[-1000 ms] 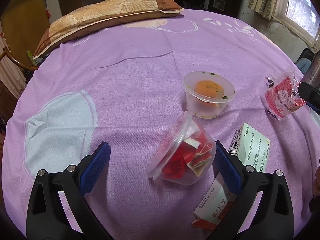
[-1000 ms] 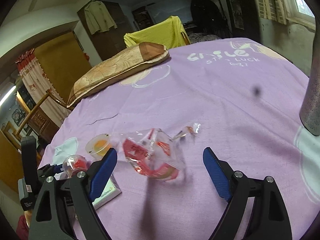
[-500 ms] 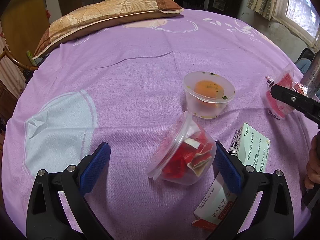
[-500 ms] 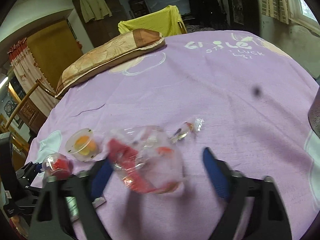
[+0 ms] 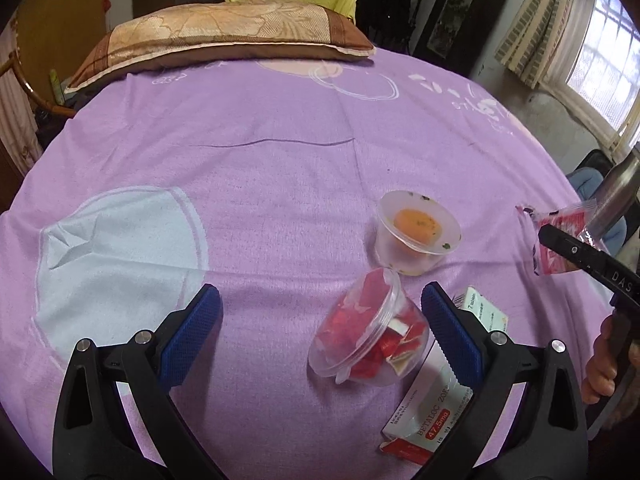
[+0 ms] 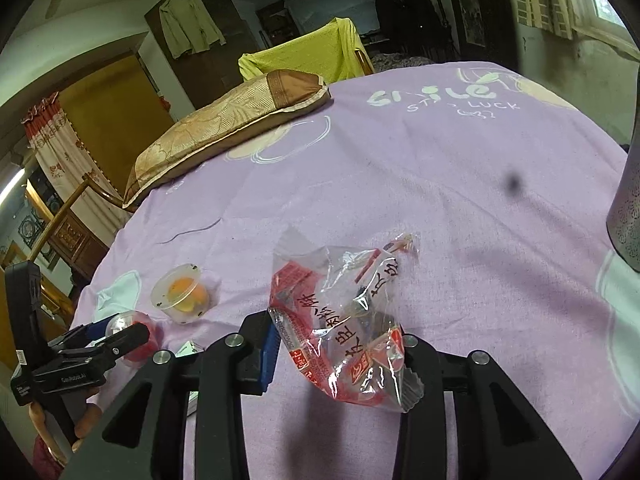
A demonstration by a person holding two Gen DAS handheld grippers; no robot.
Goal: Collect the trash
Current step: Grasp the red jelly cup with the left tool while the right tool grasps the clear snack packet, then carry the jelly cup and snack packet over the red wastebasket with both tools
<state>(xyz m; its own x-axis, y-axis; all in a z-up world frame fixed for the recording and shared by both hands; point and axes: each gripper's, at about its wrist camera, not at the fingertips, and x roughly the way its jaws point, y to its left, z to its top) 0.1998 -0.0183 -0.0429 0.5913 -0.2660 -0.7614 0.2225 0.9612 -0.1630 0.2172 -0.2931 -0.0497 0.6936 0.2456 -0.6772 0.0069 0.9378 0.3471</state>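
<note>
A crinkled clear plastic bag [image 6: 340, 308] with red printed packets hangs between my right gripper's [image 6: 338, 358] blue pads. The jaws are closing and they pinch its lower part. In the left wrist view the same bag [image 5: 556, 244] is held above the purple cloth at the right. My left gripper [image 5: 319, 304] stands open over the cloth. A tipped clear cup [image 5: 368, 336] full of red wrappers lies just inside its right finger. A small cup [image 5: 416, 236] with orange sauce stands behind it. A medicine box [image 5: 424, 420] lies under the right finger.
A small candy wrapper [image 6: 400, 246] lies on the cloth behind the bag. A metal flask [image 6: 628, 208] stands at the right edge. A brown and gold pillow [image 5: 224, 40] lies at the far side, with a yellow-draped chair behind it. A hand [image 5: 600, 364] holds the right gripper's handle.
My right gripper's jaws closed from wide open onto the plastic bag and lifted it off the cloth. The left gripper rolled a little and stayed open around the wrapper cup.
</note>
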